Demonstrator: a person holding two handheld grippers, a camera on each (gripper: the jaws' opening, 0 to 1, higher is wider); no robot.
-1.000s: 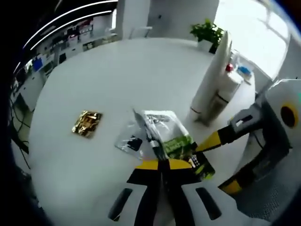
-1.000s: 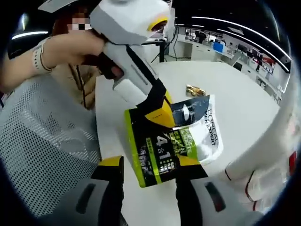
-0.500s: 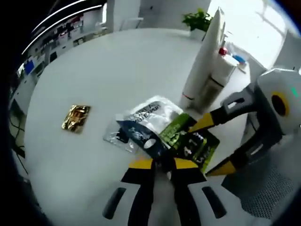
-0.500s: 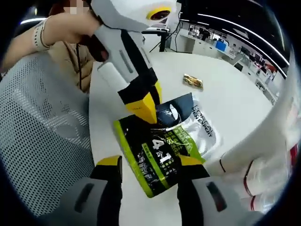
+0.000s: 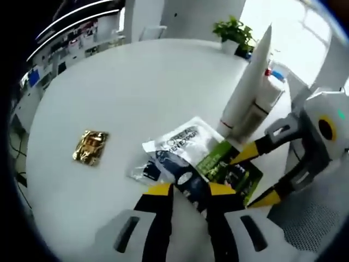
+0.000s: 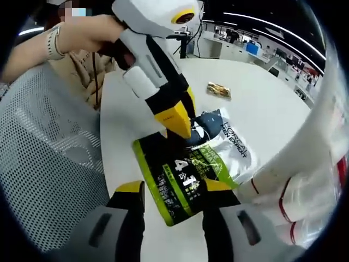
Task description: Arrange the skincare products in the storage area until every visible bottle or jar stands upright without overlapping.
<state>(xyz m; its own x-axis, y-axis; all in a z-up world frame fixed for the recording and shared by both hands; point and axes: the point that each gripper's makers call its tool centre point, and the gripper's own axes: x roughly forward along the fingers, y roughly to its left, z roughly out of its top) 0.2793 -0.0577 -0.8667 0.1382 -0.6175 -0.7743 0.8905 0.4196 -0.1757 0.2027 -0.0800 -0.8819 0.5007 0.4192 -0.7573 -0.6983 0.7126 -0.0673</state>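
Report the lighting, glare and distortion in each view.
Left gripper view: window light blows out the upper right behind the potted plant; fisheye bends the white table rim; the gold foil packet glints. Right gripper view: the white tube at right looms large and soft; ceiling strip lights streak the dark background; the green sachet print stays sharp.

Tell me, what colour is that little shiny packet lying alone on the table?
Gold. The packet shows best in the left gripper view.

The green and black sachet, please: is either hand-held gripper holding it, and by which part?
The right hand-held gripper straddles the near bottom edge of the green and black sachet; a firm pinch cannot be told.
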